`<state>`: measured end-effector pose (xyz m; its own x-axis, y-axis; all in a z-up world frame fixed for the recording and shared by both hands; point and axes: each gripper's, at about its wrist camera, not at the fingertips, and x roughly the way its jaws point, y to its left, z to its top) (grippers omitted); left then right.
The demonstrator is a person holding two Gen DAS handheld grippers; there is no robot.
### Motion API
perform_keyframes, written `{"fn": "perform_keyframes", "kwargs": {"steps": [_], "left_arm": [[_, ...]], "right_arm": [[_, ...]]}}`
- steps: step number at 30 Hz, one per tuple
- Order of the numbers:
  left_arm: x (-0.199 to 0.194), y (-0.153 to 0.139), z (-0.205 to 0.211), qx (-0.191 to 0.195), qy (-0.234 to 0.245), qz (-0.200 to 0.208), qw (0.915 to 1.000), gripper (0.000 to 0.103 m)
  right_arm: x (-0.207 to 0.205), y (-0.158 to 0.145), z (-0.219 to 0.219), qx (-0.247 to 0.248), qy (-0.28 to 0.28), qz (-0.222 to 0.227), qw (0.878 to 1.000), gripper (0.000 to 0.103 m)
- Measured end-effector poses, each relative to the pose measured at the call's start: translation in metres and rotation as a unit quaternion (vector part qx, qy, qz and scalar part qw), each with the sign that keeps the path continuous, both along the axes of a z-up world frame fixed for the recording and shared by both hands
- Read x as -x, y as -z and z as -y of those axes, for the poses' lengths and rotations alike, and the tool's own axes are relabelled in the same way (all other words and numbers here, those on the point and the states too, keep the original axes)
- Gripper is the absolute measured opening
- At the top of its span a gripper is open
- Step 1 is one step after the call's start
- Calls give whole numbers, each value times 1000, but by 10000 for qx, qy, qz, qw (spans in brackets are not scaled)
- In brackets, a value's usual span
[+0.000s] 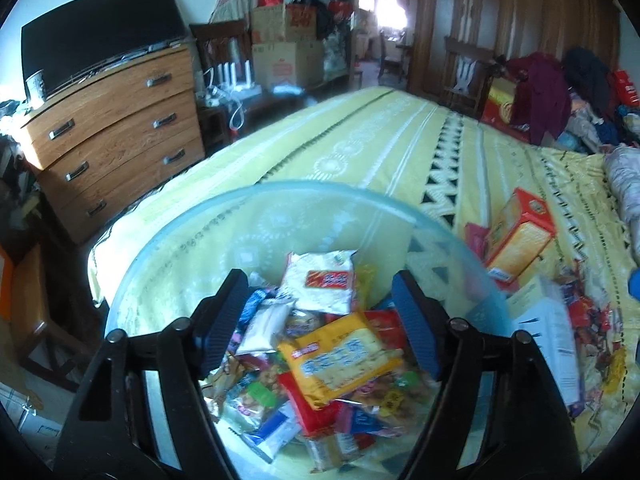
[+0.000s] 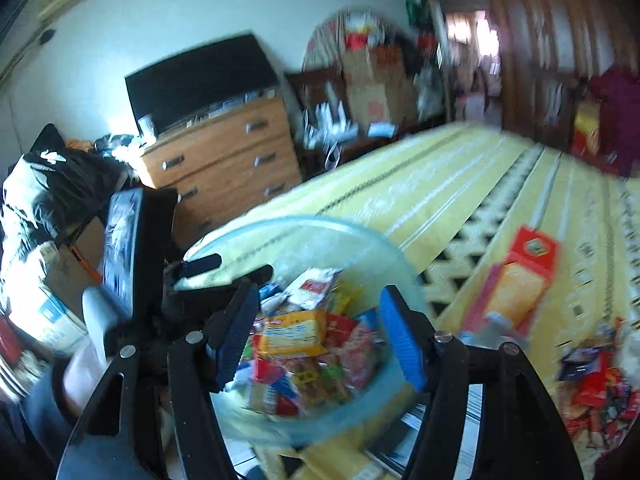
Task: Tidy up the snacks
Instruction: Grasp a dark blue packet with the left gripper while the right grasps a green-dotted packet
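Yellow cracker packet (image 1: 344, 356) lies in the basket (image 1: 168, 240) below my left gripper (image 1: 320, 316); both grippers released; right gripper (image 2: 320, 332) empty, probably farther.

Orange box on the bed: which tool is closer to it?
Right. The right tool hangs over the basket, with the orange box off to its right. The left tool is over the basket's left side, farther from the box.

Both wrist cameras look steeply down from close above the clear tub (image 1: 168, 248) of snacks on the bed (image 1: 380, 140). The dresser (image 1: 116, 120) lies toward ten o'clock. The right view sits farther right, catching the left gripper (image 2: 228, 266).
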<state>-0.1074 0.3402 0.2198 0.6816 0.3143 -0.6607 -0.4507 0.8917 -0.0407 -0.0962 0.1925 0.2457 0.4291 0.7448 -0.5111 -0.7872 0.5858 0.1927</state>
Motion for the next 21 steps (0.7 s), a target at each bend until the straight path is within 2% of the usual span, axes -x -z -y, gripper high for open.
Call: {"fn": "perform_keyframes", "kwargs": {"steps": [1, 3, 5, 7, 9, 11, 13, 16, 19, 20, 21], "left_arm": [[3, -5, 7, 6, 106, 94, 9999, 75], [8, -19, 32, 0, 454, 331, 9984, 76], [11, -31, 68, -44, 1020, 527, 9934, 76], [12, -41, 119, -80, 1774, 649, 9820, 77], [11, -46, 169, -16, 2500, 692, 9658, 80], [5, -39, 209, 323, 3019, 608, 9509, 85], [-10, -13, 248, 722, 3446, 280, 9356, 85], [-41, 45, 286, 1187, 3615, -455, 9237, 82], [-72, 107, 307, 1495, 3387, -1122, 9221, 68], [-77, 121, 311, 1518, 3317, -1246, 9227, 67], [-85, 136, 315, 1435, 3181, -1358, 9273, 66]], "right_arm": [[13, 1, 22, -76, 175, 236, 9995, 73], [32, 10, 67, -265, 563, 503, 9968, 85], [51, 30, 118, -309, 1070, 611, 9919, 88], [62, 64, 171, 23, 1633, 350, 9860, 88], [67, 90, 210, 276, 2037, -4, 9787, 88], [71, 120, 256, 574, 2451, -506, 9665, 88], [74, 136, 286, 646, 2707, -814, 9570, 88], [75, 151, 319, 578, 2942, -1079, 9479, 88], [68, 164, 337, 529, 2928, -1232, 9467, 88], [67, 167, 342, 536, 2904, -1258, 9471, 88], [66, 169, 347, 550, 2873, -1278, 9477, 88]]}}
